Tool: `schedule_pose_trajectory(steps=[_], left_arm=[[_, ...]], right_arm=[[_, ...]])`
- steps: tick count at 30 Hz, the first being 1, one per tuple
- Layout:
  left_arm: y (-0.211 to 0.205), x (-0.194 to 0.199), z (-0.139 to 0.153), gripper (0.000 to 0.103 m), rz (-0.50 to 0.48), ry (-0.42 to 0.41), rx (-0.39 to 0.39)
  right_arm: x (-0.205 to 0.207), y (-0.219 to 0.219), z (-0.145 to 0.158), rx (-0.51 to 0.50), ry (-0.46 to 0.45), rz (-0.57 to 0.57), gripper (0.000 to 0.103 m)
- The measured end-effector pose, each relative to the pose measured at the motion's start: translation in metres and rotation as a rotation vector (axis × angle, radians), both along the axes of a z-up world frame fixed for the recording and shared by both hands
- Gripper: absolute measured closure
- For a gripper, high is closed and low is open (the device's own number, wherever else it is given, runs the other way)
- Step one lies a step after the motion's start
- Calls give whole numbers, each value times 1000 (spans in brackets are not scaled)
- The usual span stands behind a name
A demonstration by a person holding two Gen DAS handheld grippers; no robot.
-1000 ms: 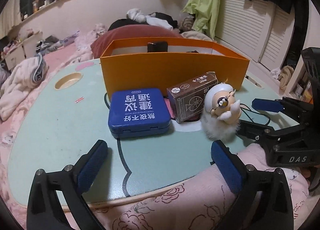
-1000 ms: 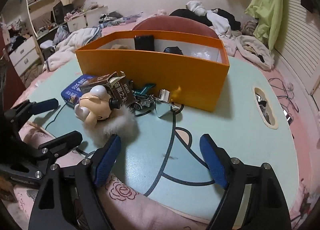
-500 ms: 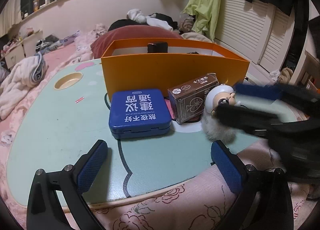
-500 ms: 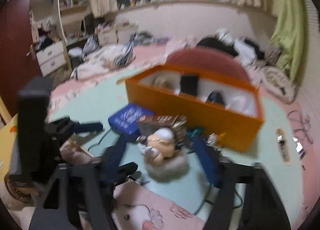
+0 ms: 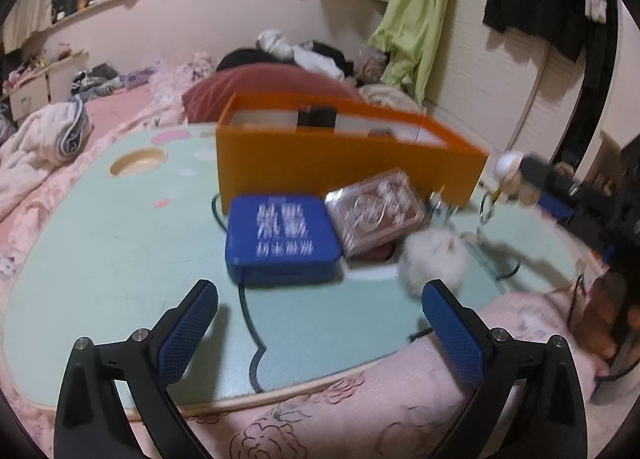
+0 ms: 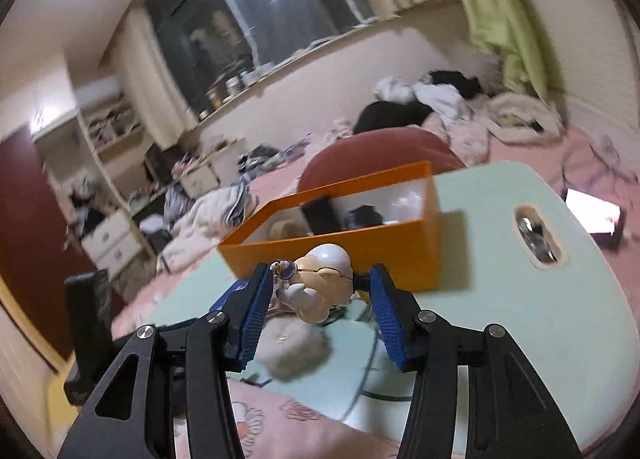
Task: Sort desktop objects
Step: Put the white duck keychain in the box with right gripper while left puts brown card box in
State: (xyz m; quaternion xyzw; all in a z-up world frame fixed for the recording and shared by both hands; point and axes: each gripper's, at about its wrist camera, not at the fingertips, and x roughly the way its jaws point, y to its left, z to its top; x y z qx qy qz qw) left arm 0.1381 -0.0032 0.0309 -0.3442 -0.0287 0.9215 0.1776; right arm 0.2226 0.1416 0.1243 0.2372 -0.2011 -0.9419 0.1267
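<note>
Behind the pale green table [image 5: 100,251] an orange box [image 5: 320,163] is seen. A small figurine [image 6: 320,283] is clamped in the right gripper [image 6: 318,311], lifted in front of the box. The left gripper [image 5: 320,319] is held spread wide before a blue case [image 5: 282,239]

Mid-frame in the left wrist view, the tin [image 5: 282,239] lies before the box [image 5: 344,157], card pack [image 5: 376,213] to its right.
</note>
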Motion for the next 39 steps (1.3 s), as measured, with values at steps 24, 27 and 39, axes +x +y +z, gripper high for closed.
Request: schedule_pose_trajectory(steps=[24,27,39], left_arm=[[31,-38,35,44,-89,-20,133],[17,-32,63,44,-67,51,169],[27,-122,81,18,72,-40,119]], right_arm=[[5,1,-2,-19,-19,6,52],[4,1,0,-18,-17,9,52],[-72,2,47,59,-5,6,50]])
